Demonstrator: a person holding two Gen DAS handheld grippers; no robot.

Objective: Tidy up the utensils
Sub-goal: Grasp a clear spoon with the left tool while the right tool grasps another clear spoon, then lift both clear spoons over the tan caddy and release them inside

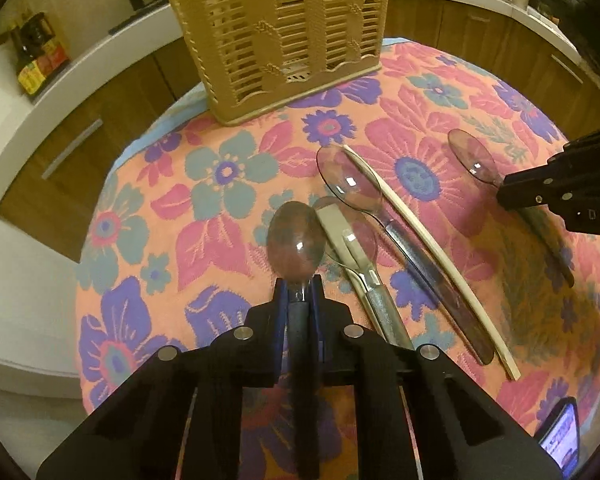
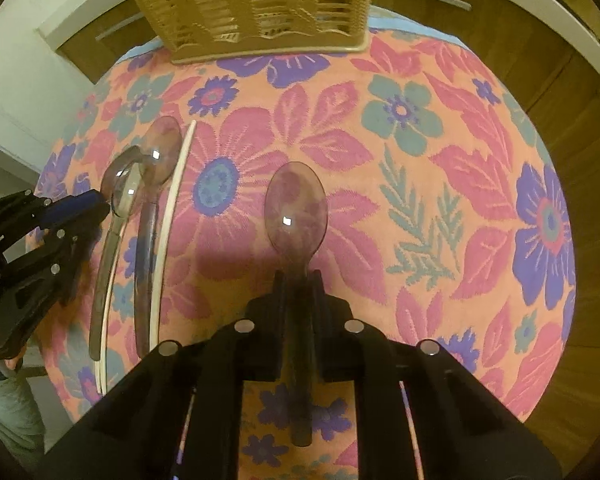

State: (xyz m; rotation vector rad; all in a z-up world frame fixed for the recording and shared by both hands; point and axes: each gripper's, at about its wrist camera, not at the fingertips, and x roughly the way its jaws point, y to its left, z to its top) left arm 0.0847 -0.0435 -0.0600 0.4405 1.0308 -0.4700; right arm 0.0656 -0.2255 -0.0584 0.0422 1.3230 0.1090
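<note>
Both grippers point down at a table with a floral cloth. My left gripper is shut on the neck of a clear plastic spoon whose bowl points toward the tan slatted basket. My right gripper is shut on the neck of another clear spoon, also facing the basket. Between them on the cloth lie two loose clear spoons and two pale chopsticks. The right gripper shows at the right edge of the left wrist view, the left gripper at the left edge of the right wrist view.
The basket stands upright at the table's far edge. A phone lies at the near right corner. Wooden cupboards and a white counter with bottles surround the table. A person's hand and sleeve show at the lower left.
</note>
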